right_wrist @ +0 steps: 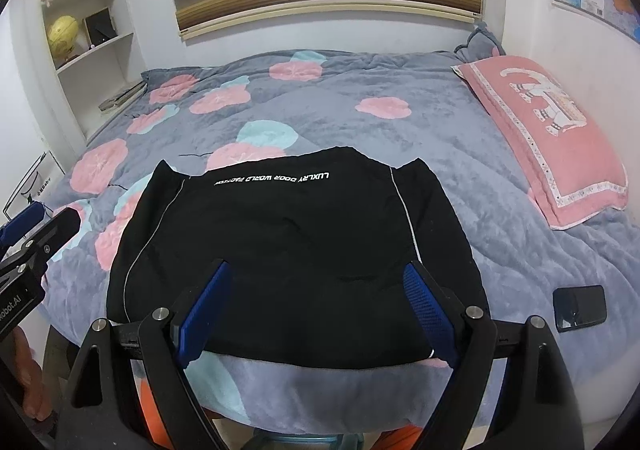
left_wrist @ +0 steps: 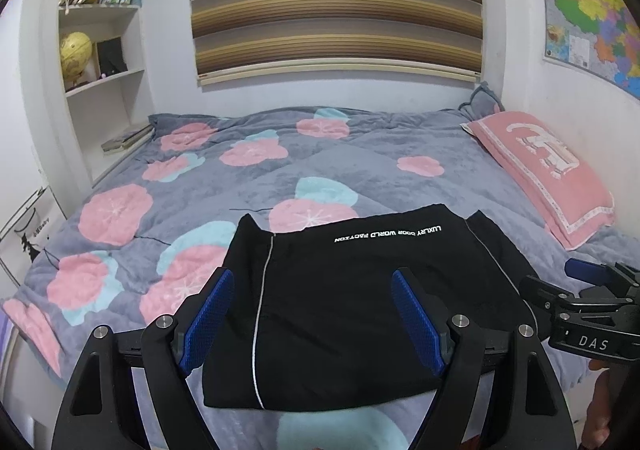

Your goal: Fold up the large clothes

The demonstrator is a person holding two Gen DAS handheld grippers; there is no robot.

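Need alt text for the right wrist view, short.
A folded black garment with white piping and white lettering lies flat at the near edge of a bed covered by a grey quilt with pink and teal flowers, seen between the open blue-padded right gripper. A pink pillow lies to the right, a small black phone-like slab near the edge, the left gripper at far left.

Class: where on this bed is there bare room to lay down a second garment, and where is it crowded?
Free: quilt between black garment and window wall, left of pink pillow. Crowded: near edge, with garment and phone.
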